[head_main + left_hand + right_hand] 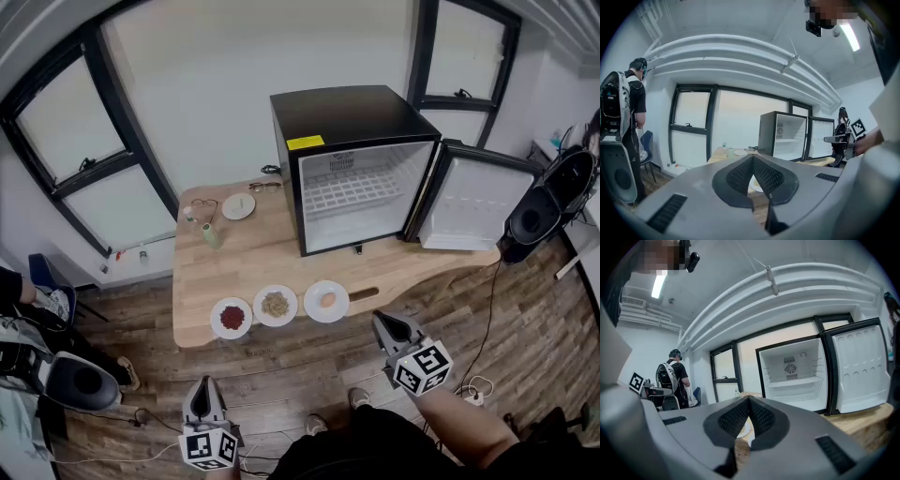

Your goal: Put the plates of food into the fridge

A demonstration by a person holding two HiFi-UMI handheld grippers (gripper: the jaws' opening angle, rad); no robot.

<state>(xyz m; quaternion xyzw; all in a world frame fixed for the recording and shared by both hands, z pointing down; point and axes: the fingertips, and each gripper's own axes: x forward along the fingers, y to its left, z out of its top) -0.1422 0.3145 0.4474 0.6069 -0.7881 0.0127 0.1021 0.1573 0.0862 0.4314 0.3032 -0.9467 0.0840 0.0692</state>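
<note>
Sitting on table (214, 274), 3 plates (262, 295) w/ food (276, 305); fridge (347, 114) open behind.

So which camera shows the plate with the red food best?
The head view. The plate of red food lies in full sight there, leftmost in the near row on the table. In both gripper views the shut jaws hide all but white slivers of plate, and which plate cannot be told.

text: none legible | fridge (356, 169): yellow sticker (305, 142), print unreadable
</note>
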